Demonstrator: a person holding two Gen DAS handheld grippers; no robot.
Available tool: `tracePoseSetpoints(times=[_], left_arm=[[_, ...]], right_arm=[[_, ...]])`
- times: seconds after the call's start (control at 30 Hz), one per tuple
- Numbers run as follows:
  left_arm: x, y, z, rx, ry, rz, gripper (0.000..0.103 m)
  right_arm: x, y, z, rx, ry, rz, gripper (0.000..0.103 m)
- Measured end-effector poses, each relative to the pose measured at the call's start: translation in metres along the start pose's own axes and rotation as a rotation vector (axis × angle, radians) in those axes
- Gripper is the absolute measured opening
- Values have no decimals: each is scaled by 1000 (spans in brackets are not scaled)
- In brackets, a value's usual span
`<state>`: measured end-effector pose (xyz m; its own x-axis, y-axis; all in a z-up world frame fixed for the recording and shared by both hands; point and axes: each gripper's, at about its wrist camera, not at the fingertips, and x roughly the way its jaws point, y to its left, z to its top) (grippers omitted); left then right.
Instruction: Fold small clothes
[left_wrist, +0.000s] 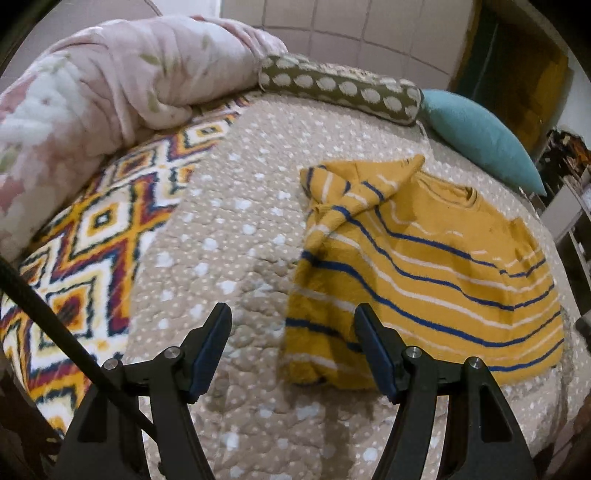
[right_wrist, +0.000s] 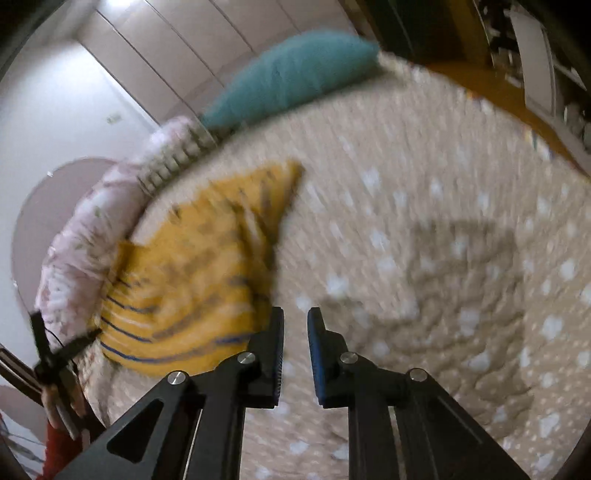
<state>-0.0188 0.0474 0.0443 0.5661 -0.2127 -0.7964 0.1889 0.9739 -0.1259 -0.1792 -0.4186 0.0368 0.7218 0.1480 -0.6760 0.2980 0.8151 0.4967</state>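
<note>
A small mustard-yellow sweater (left_wrist: 424, 266) with blue and white stripes lies flat on the beige dotted bedspread (left_wrist: 229, 229). Its left sleeve is folded over the chest. My left gripper (left_wrist: 291, 317) hovers just before the sweater's lower left corner, jaws wide open and empty. In the blurred right wrist view the sweater (right_wrist: 192, 273) lies to the left. My right gripper (right_wrist: 295, 321) is above bare bedspread (right_wrist: 424, 221) to the sweater's right, jaws a narrow gap apart and holding nothing.
A pink floral duvet (left_wrist: 96, 92) is heaped at the back left, beside a patterned fleece blanket (left_wrist: 96, 236). An olive spotted bolster (left_wrist: 340, 88) and a teal pillow (left_wrist: 480, 136) lie along the far edge. Shelves (left_wrist: 569, 206) stand at the right.
</note>
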Motion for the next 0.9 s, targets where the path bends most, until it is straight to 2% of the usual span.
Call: tracePoseSetpoints(times=[0.1,0.27,0.4,0.5,0.6,0.63,0.7,0.8,0.9], left_arm=[[-1,7,-5,-69,-47,2,69],[12,23,-16,-166,-65,19,70],[16,32,-31,-166,-110,28,73],[14,38,-42,-153,-141,28,78],[10,42,-47,-151,-162,9,78],[9,42,-47,-148,-165,7,79],[9,41,-48,-137,-168,-2,79],[6,43,-49,-135,-168,-26,79],[4,48,-51,-146,-176,-41,79]], right_arm=[[-6,32,14,-74,-97,17,26],[52,91,44,-187,-7,52,26],[120,109,69,-212,50,-70,26],[175,100,75,-179,197,-177,25],[158,119,83,-183,102,-237,27],[148,135,82,-218,65,-208,28],[142,167,76,-293,62,-144,28],[159,225,57,-421,135,-28,28],[203,290,27,-579,232,60,28]])
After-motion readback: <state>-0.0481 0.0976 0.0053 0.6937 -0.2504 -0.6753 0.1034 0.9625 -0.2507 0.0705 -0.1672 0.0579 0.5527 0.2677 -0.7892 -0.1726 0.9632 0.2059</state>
